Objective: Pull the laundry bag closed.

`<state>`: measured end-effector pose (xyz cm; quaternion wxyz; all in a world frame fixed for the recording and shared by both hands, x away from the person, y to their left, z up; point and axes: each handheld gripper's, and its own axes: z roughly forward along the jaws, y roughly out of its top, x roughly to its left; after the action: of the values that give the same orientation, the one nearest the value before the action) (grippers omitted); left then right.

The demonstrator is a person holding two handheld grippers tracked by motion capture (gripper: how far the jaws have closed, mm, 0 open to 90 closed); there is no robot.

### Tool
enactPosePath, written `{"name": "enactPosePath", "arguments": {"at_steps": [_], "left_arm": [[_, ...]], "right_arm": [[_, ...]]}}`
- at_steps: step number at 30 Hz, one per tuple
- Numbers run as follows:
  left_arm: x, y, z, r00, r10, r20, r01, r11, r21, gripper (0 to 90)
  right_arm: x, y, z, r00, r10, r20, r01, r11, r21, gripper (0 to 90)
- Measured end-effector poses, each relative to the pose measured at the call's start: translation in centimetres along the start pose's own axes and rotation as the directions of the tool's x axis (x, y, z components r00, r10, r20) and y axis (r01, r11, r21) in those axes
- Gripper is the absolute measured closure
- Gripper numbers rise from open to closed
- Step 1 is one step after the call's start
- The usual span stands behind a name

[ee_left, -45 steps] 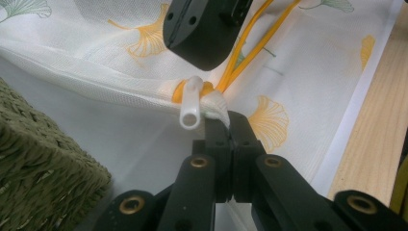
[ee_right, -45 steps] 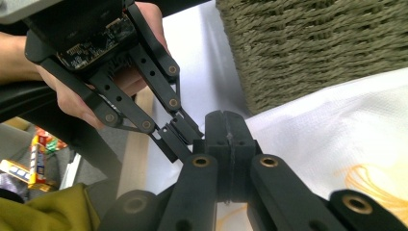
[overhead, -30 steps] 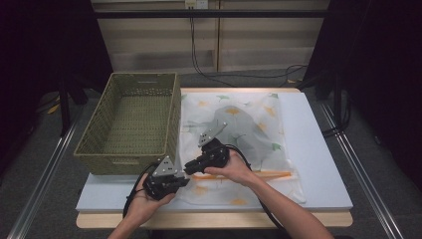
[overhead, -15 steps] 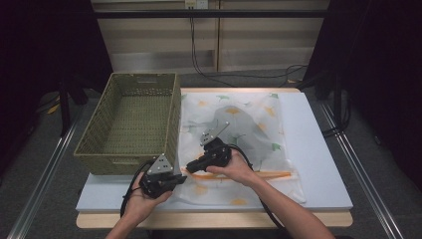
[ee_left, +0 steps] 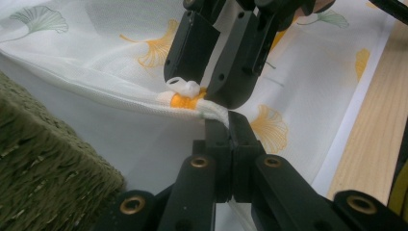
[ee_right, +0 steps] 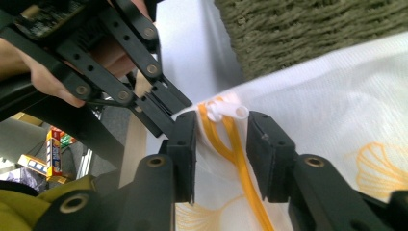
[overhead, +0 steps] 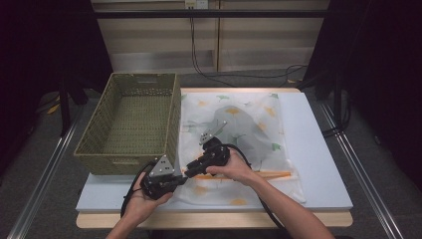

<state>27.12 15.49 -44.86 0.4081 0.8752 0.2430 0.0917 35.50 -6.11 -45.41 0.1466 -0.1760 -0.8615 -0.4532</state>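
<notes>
White mesh bag (overhead: 249, 124) on pale table (overhead: 318, 164); left gripper (ee_left: 226, 120) jaws clamped on bag corner, right gripper (ee_right: 219, 139) jaws just opening around zip pull (ee_right: 226, 111).

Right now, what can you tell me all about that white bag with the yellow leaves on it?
The mesh bag is thin, see-through white netting printed with yellow and green fan-shaped leaves. It lies flat on the table, beside the woven basket, with something dark grey inside. An orange zipper runs along its near edge, ending in a white pull tab. The left tool is shut on the bag's corner. The right tool has just been opening its jaws, which stand either side of the zipper.
</notes>
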Motion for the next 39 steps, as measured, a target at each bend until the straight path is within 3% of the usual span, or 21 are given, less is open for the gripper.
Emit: {"name": "enactPosePath", "arguments": {"at_steps": [6,15,24,30,31,32,39], "left_arm": [[-0.18,0.03,0.17,0.9999,0.015,0.004,-0.015,0.9998,0.014,89.0],[-0.49,0.08,0.48,0.9997,0.024,0.000,-0.024,0.9994,0.025,89.0],[-0.42,0.11,0.48,0.9993,0.035,0.008,-0.035,0.9987,0.037,89.0],[-0.37,0.07,0.57,0.9997,0.023,0.012,-0.024,0.9995,0.021,88.9],[-0.33,0.12,0.45,0.9997,0.023,0.003,-0.023,0.9990,0.038,88.9],[-0.33,0.04,0.56,0.9999,0.005,0.013,-0.005,0.9998,0.019,88.9],[0.24,-0.20,0.43,0.9999,-0.015,0.005,0.015,0.9994,0.031,88.9]], "right_arm": [[0.05,0.32,-0.11,0.9999,-0.013,-0.005,0.012,1.000,-0.009,64.0],[-0.11,0.40,-0.21,0.9997,-0.002,-0.023,0.001,0.999,-0.032,69.7],[-0.13,0.57,-0.03,0.9993,-0.001,-0.038,-0.001,0.998,-0.055,87.2],[0.00,0.60,-0.24,0.9997,-0.001,-0.023,-0.001,0.998,-0.065,88.9],[0.04,0.60,-0.27,0.9998,-0.005,-0.020,0.003,0.998,-0.070,88.9],[0.15,0.62,-0.35,0.9999,-0.003,-0.014,0.002,0.998,-0.070,88.9],[0.49,0.64,-0.89,0.9998,-0.021,0.001,0.021,0.996,-0.085,89.6]]}}
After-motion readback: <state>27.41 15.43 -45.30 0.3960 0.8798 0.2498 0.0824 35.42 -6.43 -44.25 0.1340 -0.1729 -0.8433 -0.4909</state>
